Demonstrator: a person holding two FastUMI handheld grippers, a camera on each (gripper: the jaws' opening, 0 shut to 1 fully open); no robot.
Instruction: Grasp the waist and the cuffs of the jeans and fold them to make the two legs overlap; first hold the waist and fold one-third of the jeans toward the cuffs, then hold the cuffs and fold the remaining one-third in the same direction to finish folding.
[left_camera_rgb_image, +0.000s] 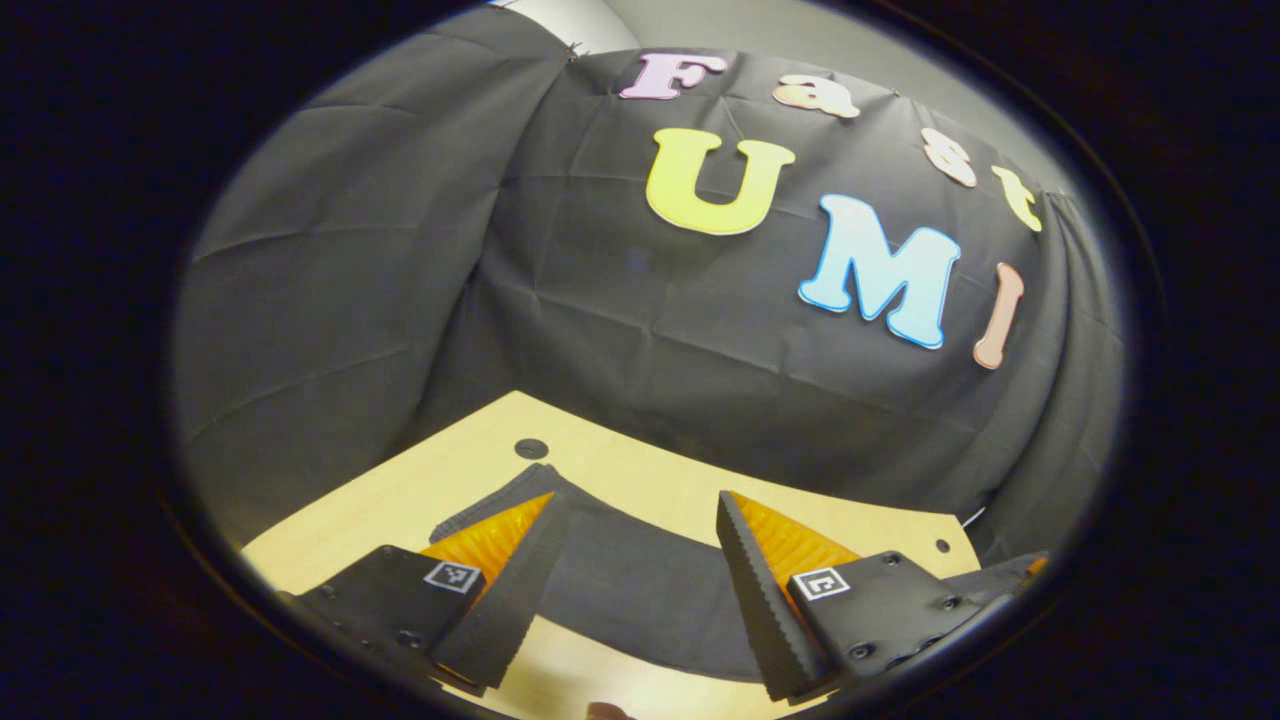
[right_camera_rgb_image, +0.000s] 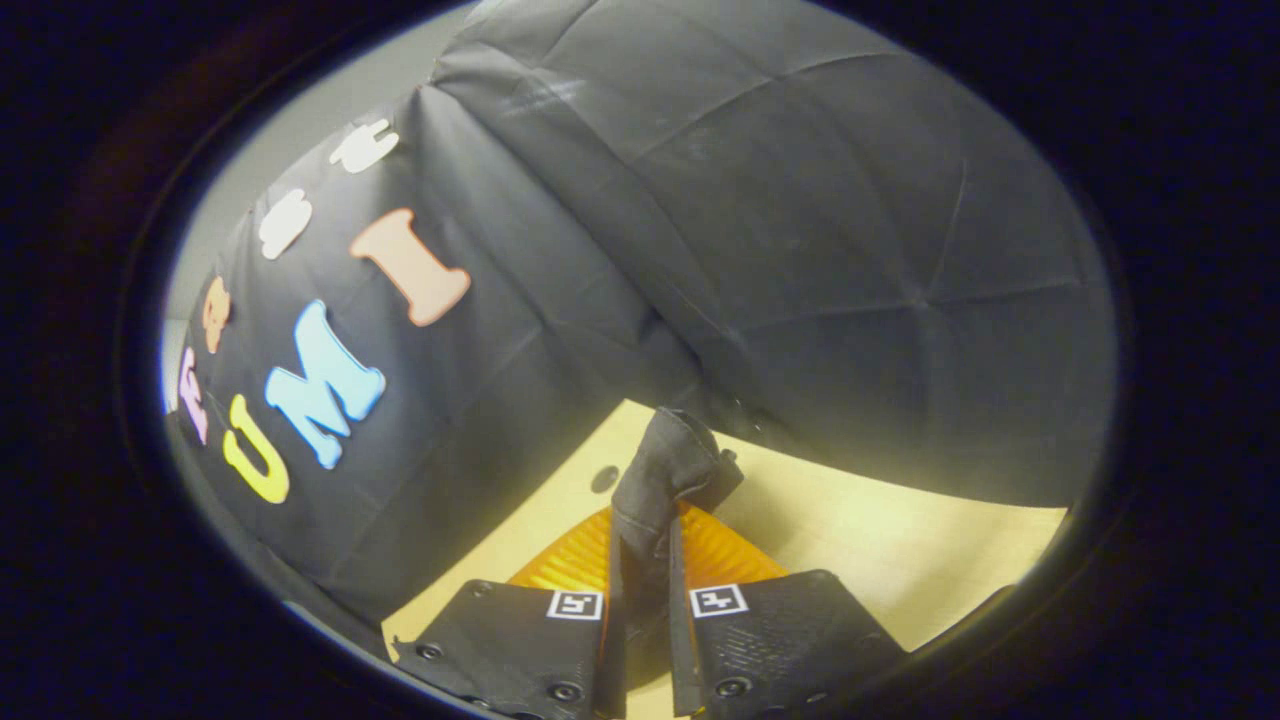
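Both grippers differ: right gripper (right_camera_rgb_image: 645, 560) pinches jeans (right_camera_rgb_image: 665, 470) seemingly upright, left gripper (left_camera_rgb_image: 640, 560) spread.

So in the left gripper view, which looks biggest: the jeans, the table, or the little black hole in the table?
1. Table and jeans: look about alike, and the open tongs hide parts of both, so no ranking.
2. Black hole: smallest by far.

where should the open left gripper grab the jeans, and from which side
Probably the near edge of the jeans, which lie flat on the table as a dark band between the open left gripper fingers. Come in low, along the tabletop, so one finger slides under the hem. The right gripper is already shut on a bunched-up fold of the cloth.
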